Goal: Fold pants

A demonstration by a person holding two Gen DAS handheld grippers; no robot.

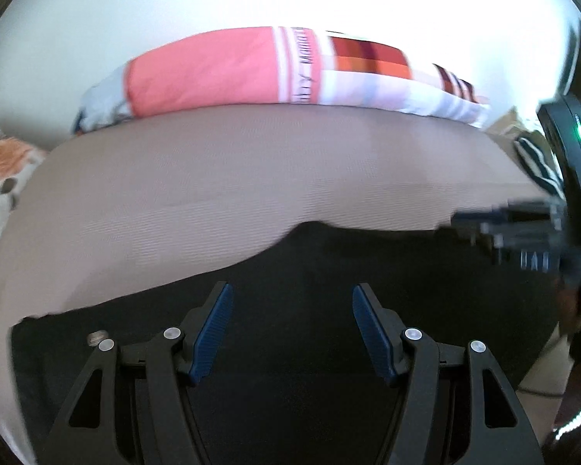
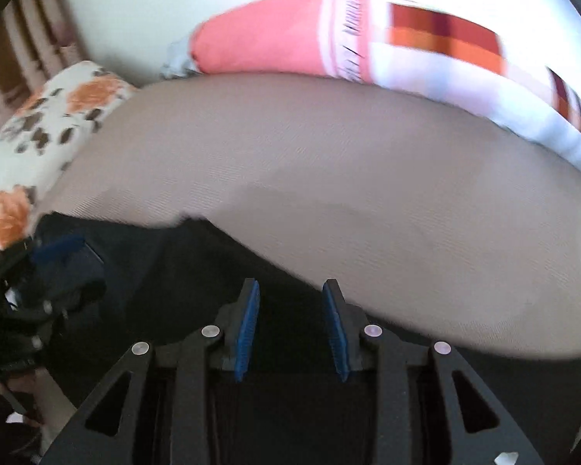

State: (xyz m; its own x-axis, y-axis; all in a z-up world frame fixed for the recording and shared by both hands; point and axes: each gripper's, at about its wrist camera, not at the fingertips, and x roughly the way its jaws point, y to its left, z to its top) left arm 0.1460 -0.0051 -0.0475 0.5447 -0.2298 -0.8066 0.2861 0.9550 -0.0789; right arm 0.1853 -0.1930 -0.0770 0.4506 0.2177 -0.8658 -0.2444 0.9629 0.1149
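Black pants (image 1: 329, 271) lie flat on a beige bed sheet (image 1: 213, 178), filling the lower part of both wrist views; they also show in the right wrist view (image 2: 197, 263). A metal button (image 1: 97, 335) shows at their left edge. My left gripper (image 1: 292, 302) hovers over the pants, jaws wide apart and empty. My right gripper (image 2: 290, 298) is over the pants near their upper edge, jaws apart with nothing between the blue pads. The right gripper shows blurred at the right of the left wrist view (image 1: 523, 232); the left gripper shows at the left of the right wrist view (image 2: 50, 271).
A pink, white and orange pillow (image 1: 232, 73) lies along the far edge of the bed against a white wall. A white cushion with orange flowers (image 2: 50, 124) sits at the bed's left end. Striped fabric (image 1: 538, 162) lies at the far right.
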